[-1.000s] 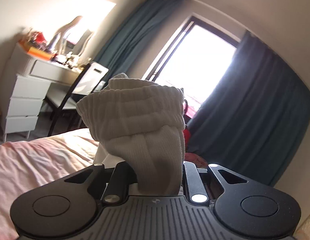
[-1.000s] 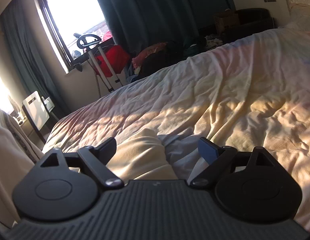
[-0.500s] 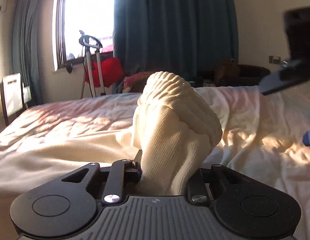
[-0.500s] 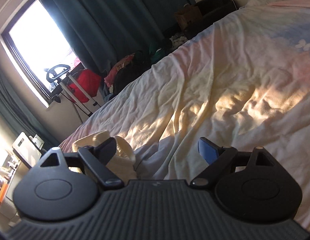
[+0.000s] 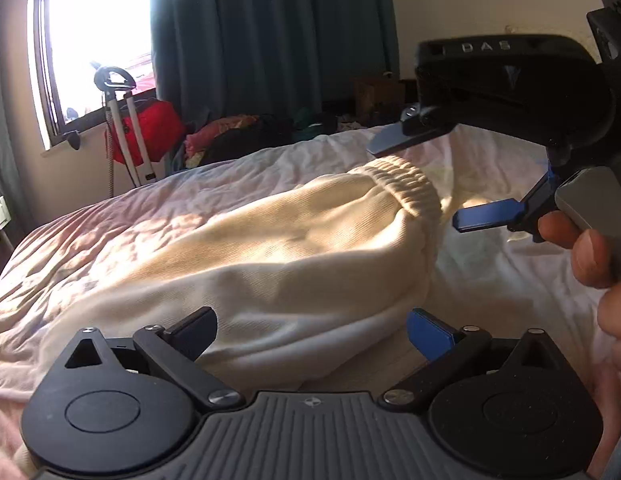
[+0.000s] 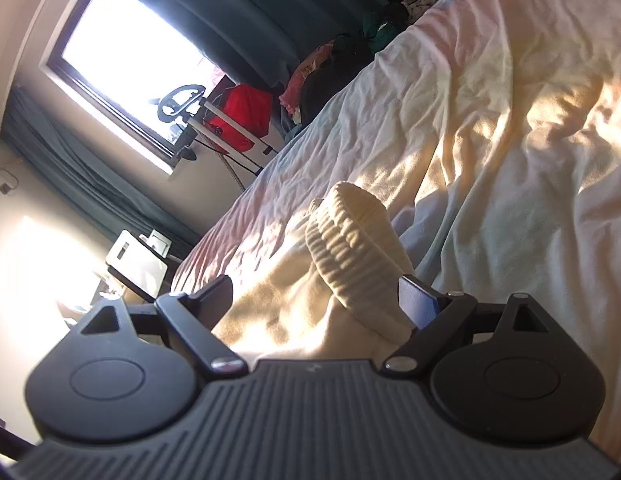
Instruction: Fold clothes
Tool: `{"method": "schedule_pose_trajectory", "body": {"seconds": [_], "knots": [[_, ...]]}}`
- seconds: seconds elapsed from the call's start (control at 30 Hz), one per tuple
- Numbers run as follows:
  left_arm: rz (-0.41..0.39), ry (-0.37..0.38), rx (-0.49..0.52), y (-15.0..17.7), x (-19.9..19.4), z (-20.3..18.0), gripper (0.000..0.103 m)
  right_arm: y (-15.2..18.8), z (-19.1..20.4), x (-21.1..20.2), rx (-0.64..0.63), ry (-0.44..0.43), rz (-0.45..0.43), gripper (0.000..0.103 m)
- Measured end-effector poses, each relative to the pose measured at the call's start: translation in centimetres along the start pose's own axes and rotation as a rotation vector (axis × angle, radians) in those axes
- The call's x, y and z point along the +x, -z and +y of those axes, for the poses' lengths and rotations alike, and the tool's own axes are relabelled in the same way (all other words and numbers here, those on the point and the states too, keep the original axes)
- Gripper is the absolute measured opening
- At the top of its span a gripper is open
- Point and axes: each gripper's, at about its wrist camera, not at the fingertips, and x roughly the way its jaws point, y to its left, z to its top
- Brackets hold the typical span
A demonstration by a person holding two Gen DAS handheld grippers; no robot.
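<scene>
A cream knit garment [image 5: 294, 248] with a ribbed cuff [image 5: 410, 188] lies bunched on the bed. My left gripper [image 5: 310, 328] is open, its jaws spread either side of the garment's near edge, holding nothing. My right gripper [image 5: 430, 180] shows in the left wrist view at the upper right, open, hovering around the ribbed cuff. In the right wrist view the right gripper [image 6: 314, 296] is open with the ribbed cuff [image 6: 354, 248] between its fingers, not clamped.
The bed [image 5: 110, 232] has a rumpled pale sheet [image 6: 510, 140]. Beyond its far edge stand a red bag [image 5: 150, 128], a pile of clothes [image 5: 238, 136], dark curtains [image 5: 270, 32] and a window [image 5: 98, 20]. A hand [image 5: 590, 252] holds the right gripper.
My left gripper has opened and let go of the garment, which now lies on the bed. My right gripper has moved in around the ribbed cuff.
</scene>
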Motion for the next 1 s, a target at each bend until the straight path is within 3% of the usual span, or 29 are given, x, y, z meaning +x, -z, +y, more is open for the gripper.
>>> {"method": "schedule_pose_trajectory", "body": {"seconds": [0.1, 0.2, 0.33, 0.47, 0.53, 0.6, 0.7, 0.87, 1.0], "knots": [[0.027, -0.069, 0.02, 0.5, -1.4, 2.8, 0.102, 0.7, 0.6, 0.5, -0.037, 0.066, 0.014, 0.091], [0.012, -0.113, -0.01, 1.2, -3.2, 4.9, 0.102, 1.3, -0.8, 1.9, 0.037, 0.104, 0.083, 0.091], [0.026, -0.148, -0.19, 1.6, -4.4, 7.8, 0.102, 1.9, -1.6, 3.8, 0.103, 0.059, 0.128, 0.091], [0.016, -0.157, -0.393, 2.2, -5.9, 9.9, 0.102, 2.2, 0.3, 4.8, 0.005, 0.024, 0.101, 0.092], [0.013, -0.154, -0.454, 2.6, -6.6, 10.9, 0.102, 2.1, 0.5, 4.5, -0.01, 0.036, 0.074, 0.074], [0.004, -0.147, -0.495, 2.8, -7.1, 11.9, 0.102, 1.8, 0.0, 4.2, 0.01, 0.057, 0.058, 0.043], [-0.007, -0.147, -0.538, 3.0, -7.3, 13.0, 0.102, 1.4, -0.5, 3.3, 0.056, 0.049, 0.025, 0.027], [-0.03, -0.123, -0.59, 3.4, -8.0, 14.2, 0.102, 0.9, 1.6, -0.7, -0.006, -0.005, -0.085, 0.022], [-0.012, -0.125, -0.587, 3.5, -7.7, 14.0, 0.102, 1.6, 0.1, 0.2, 0.055, 0.068, -0.012, 0.023]]}}
